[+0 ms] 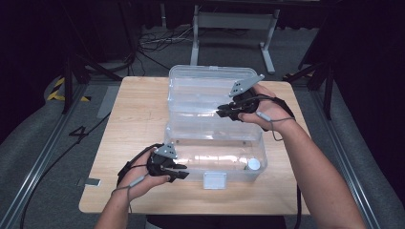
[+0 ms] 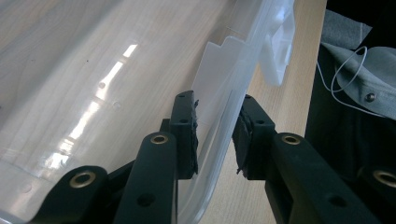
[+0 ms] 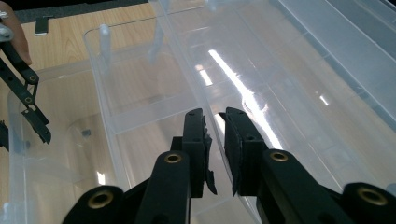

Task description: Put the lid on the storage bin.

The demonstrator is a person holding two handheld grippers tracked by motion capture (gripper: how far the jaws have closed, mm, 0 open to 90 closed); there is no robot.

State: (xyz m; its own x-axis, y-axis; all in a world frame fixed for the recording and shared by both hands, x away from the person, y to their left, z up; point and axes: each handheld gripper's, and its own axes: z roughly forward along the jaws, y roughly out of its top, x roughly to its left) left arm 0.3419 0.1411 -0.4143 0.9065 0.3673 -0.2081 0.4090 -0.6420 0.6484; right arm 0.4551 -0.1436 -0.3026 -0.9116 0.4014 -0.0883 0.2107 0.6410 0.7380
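- Wooden table [image 1: 138,119], dark room behind, cables on the floor.
- Clear box [image 1: 215,157] at table centre, lid [image 1: 200,90] open on the far side.
- Left gripper [image 2: 215,135]: jaws straddle the box's near wall, slight gap visible.
- Right gripper [image 3: 215,140]: jaws narrowly parted around the lid's rim.

both grippers [image 1: 179,169] [image 1: 224,112], fingers narrowly parted
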